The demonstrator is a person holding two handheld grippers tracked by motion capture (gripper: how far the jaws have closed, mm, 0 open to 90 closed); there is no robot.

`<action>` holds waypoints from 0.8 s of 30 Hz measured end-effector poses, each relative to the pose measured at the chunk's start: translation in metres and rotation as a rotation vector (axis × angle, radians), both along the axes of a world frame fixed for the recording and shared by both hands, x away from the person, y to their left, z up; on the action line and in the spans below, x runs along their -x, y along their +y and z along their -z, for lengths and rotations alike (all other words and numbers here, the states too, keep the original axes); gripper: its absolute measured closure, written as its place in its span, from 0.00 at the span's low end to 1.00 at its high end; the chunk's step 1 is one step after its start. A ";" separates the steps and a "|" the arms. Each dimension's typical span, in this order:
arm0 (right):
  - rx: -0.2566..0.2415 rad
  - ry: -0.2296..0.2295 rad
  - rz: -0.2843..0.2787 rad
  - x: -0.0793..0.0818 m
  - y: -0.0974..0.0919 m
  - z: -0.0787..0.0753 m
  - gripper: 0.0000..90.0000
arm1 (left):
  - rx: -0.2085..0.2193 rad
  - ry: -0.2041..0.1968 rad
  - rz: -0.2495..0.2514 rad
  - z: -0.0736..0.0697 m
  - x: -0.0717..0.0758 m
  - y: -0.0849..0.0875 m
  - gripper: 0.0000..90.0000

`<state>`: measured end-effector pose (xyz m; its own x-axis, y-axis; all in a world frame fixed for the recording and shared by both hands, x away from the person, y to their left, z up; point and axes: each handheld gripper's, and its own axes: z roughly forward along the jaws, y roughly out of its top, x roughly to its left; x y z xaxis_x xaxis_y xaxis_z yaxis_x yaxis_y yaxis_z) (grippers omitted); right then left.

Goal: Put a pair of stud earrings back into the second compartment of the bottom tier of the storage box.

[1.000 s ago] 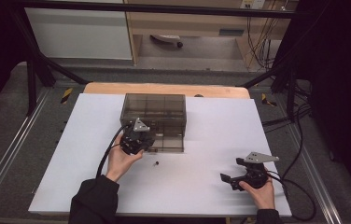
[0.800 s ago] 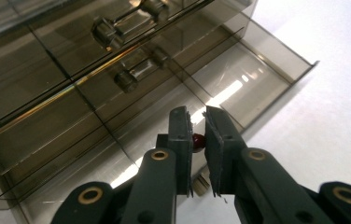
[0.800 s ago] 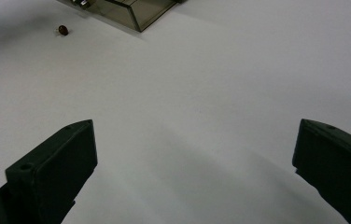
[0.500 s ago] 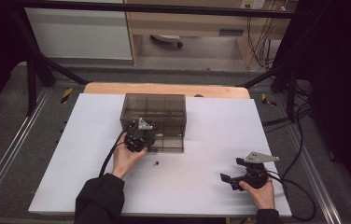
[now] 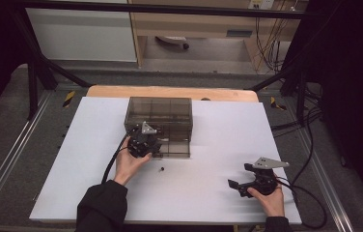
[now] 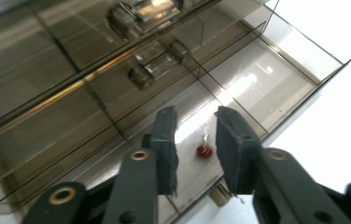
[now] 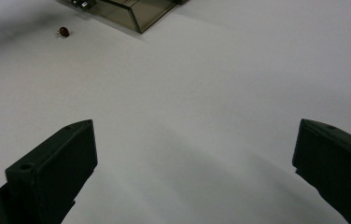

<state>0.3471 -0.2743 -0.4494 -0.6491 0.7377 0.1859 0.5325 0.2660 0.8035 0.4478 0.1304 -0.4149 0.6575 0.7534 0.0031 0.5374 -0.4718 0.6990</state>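
Note:
A smoky see-through drawer cabinet (image 5: 159,112) stands at the back middle of the white table (image 5: 73,159). Its lowest drawer (image 6: 299,100) is pulled out toward me. My left gripper (image 5: 154,146) hangs over that drawer, and its jaws have just been opening. In the left gripper view a small red component (image 6: 204,151) lies on the drawer floor below the gap of the left gripper (image 6: 194,119), with neither pad touching it. A second small dark-red component (image 5: 161,169) (image 7: 64,31) lies on the table in front of the drawer. My right gripper (image 5: 238,178) (image 7: 194,126) rests open at the front right, holding nothing.
More shut drawers with clear handles (image 6: 157,70) sit above the open one. A wooden board edge (image 5: 170,92) runs behind the cabinet. Black cables (image 5: 114,159) trail from both grippers. Metal frame rails (image 5: 6,159) flank the table.

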 end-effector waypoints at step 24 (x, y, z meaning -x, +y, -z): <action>0.002 -0.001 -0.001 0.000 0.000 0.000 0.01 | 0.057 0.008 0.036 -0.012 0.042 0.030 0.18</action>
